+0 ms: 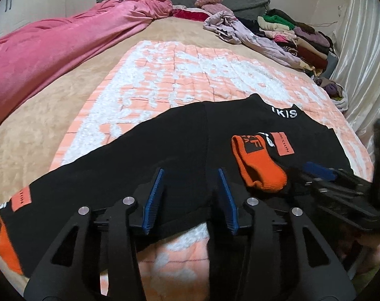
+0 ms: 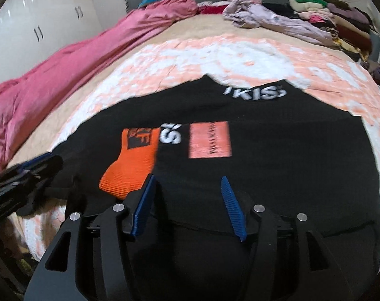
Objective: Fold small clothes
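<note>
Two grippers hang over a black top [image 1: 170, 145] that lies spread on a peach-and-white quilt [image 1: 180, 75] on the bed. One sleeve is already folded inward, so its orange cuff [image 1: 259, 165] rests on the chest; the other sleeve [image 1: 16, 215] lies stretched out to the left in the left wrist view. The left gripper [image 1: 191, 200] stands with its blue pads apart above the lower hem, black cloth showing between them but neither pad pressing on it. The right gripper [image 2: 190, 205] is likewise released, fingers spread over the body of the top just beside the orange cuff, holding nothing. The likely trouble from here is a poor pinch: closing on a single layer, or on the quilt underneath, would drag the bedding or pull the top askew. A pinch that catches the cuff together with the body would probably undo the fold already made. The right wrist view is smeared, so how near its pads are to the cloth cannot be told, and a misjudged descent could rumple the flat panel.
</note>
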A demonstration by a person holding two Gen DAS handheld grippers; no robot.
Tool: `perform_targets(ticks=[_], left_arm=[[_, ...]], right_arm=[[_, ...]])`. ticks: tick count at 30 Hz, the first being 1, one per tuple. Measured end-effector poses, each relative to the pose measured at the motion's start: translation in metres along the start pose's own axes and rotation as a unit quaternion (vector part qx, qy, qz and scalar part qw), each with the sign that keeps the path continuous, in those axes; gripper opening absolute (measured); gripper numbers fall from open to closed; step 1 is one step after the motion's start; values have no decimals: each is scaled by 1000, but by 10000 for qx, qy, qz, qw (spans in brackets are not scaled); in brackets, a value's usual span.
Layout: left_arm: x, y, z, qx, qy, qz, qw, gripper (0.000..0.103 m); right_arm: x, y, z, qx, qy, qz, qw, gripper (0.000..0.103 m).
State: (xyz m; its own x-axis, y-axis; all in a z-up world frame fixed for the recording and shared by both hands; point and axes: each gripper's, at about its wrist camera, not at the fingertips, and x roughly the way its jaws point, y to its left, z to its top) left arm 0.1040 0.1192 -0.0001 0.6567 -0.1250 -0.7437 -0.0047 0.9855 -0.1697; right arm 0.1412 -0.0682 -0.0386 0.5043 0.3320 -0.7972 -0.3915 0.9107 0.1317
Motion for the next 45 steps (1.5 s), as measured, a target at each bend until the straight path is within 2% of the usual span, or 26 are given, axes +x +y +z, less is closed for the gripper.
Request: perform_targets(ticks=[2, 9, 13, 19, 25, 36, 45], left_arm=[[-5, 4, -2, -13, -28, 24, 10000, 48], [-24, 25, -6, -87, -157, 259, 9995, 56], [-34, 42, -7, -275, -222, 368, 9987, 62], [-52, 67, -7, -448, -354, 640, 9963, 70], [-73, 95, -12, -674, -481, 949, 9920, 77], [-112, 153, -30, -1172, -642, 1438, 9805, 81], [-131, 199, -53, -1650, -620, 1718, 9692, 81]], right_arm=[[11, 5, -1, -58, 90, -177, 9998, 53], [9, 0, -1, 190, 41, -142, 9997, 54], [-7, 3, 8, 249, -190, -40, 9995, 65], [-34, 28, 22, 7, -578, 89, 9983, 78], [-47, 69, 40, -295, -788, 385, 9957, 79], [-48, 144, 48, -840, -764, 899, 9895, 79], [-35, 186, 28, -1226, -489, 1071, 9854, 80]])
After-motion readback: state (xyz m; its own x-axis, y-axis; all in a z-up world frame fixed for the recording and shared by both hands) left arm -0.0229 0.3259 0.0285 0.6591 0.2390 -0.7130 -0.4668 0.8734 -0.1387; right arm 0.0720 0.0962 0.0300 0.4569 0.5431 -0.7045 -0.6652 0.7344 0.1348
